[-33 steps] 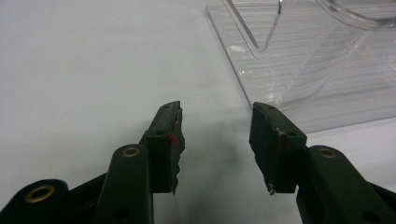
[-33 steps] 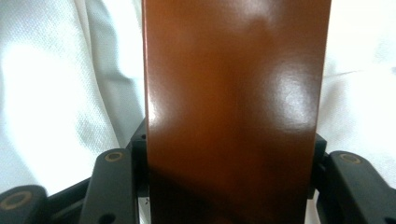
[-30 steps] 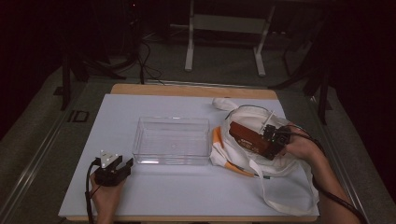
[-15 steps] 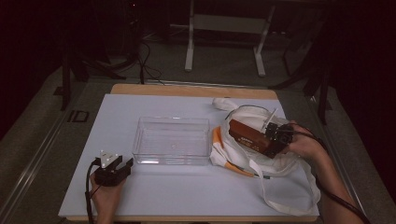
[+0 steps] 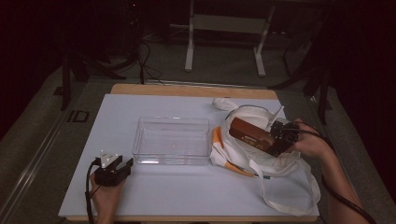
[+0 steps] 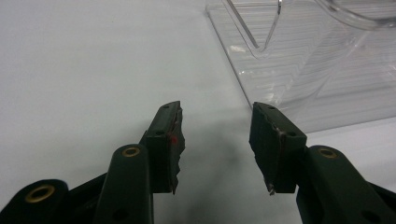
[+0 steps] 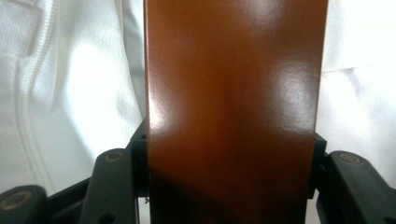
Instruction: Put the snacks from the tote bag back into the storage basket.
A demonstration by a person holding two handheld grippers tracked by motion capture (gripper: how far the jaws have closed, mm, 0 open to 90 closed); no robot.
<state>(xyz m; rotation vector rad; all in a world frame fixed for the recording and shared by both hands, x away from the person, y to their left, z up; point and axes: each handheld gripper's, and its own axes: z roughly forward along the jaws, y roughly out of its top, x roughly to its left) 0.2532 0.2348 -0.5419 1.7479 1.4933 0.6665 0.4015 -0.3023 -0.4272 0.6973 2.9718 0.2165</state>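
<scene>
Over the white bag (image 5: 280, 161), the right tool (image 5: 279, 140) pinches a brown box (image 5: 250, 134); left tool (image 5: 122, 165) spread.

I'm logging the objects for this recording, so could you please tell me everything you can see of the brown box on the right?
The brown box is a long, flat-sided block with a glossy reddish-brown surface that catches highlights; it looks like lacquered card or wood, though I cannot tell which. It lies above the white cloth bag, right of the clear plastic tray, its length running diagonally. The right gripper is shut on its near end, jaws pressed against both long sides, as the right gripper view shows. No label or lid seam is visible.
</scene>
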